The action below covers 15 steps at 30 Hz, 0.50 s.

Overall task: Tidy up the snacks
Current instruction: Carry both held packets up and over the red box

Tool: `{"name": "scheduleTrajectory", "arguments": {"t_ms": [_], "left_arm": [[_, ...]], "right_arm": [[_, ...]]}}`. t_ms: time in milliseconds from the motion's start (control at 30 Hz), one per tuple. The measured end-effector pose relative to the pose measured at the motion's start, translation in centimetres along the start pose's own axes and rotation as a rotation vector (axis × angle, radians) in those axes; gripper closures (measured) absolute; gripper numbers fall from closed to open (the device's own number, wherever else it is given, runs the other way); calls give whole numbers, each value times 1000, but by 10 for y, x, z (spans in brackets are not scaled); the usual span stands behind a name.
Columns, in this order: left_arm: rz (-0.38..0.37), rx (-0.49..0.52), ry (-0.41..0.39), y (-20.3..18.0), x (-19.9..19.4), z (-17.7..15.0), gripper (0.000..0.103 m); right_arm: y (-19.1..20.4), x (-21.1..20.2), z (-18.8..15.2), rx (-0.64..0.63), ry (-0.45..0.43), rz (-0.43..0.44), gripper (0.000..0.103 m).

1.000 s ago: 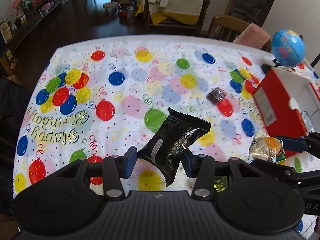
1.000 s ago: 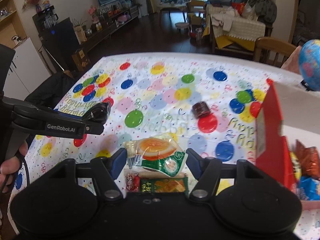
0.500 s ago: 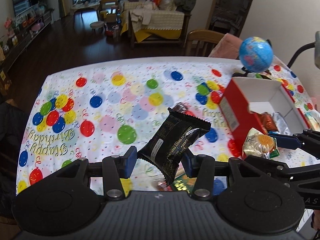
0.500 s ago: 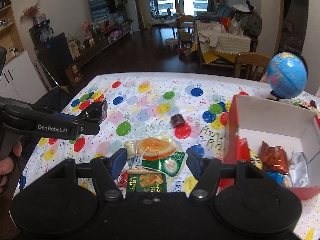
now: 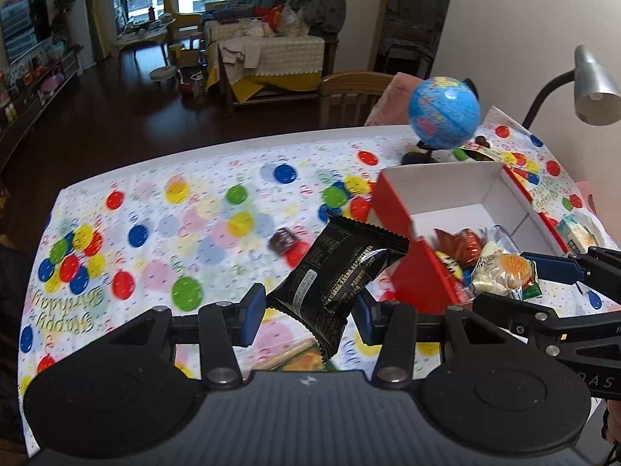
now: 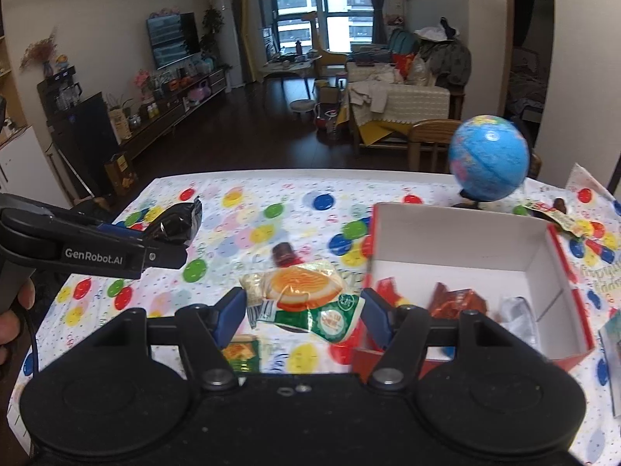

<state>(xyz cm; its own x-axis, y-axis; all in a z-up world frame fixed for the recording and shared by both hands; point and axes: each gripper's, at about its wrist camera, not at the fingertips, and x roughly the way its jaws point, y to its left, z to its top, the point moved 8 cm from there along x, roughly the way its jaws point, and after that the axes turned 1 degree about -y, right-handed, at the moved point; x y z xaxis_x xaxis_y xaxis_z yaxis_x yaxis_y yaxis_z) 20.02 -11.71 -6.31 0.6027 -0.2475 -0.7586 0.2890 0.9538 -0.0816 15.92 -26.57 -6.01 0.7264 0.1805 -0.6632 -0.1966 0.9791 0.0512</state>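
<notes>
We noted the worktop (image 5: 217, 202), covered by a balloon-print birthday cloth, filling most of both views, with a blue globe (image 5: 444, 113) at its far right edge. The red box (image 5: 392, 213) with a white interior stood on the right side, open at the top. It already held several wrapped snacks (image 6: 458, 299), red, silver and blue among them, so we judged the sorting partly done.

Left to do, as far as we could see: a small dark brown sweet (image 5: 284, 237) lay loose on the cloth just left of the box, a green-and-orange packet (image 6: 240, 353) lay near us under the grippers, and more wrappers sat to the right of the box and beyond it.

The left hand-held gripper (image 5: 310, 310) was closed partway on a black foil packet (image 5: 341, 272), pinched at its lower part, the rest leaning up and to the right, clear of the cloth and short of the box's near left wall.

The right hand-held gripper (image 6: 304, 310) was clamped, jaws fairly wide, on a clear packet with an orange pastry (image 6: 299, 291), held above the cloth just left of the box's near corner. Neither packet was over the opening yet.
</notes>
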Motion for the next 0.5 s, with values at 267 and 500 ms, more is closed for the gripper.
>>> {"name": "scheduleTrajectory", "arguments": {"t_ms": [267,500], "left_arm": [[-19,45,-3,-50,15,14,56],[-33,76,3,-88,32,24,56]], "right_arm": [[-47,-8,-3,25,-10,-39,39],[-86,-11,-6,45,-11,-74,39]]}}
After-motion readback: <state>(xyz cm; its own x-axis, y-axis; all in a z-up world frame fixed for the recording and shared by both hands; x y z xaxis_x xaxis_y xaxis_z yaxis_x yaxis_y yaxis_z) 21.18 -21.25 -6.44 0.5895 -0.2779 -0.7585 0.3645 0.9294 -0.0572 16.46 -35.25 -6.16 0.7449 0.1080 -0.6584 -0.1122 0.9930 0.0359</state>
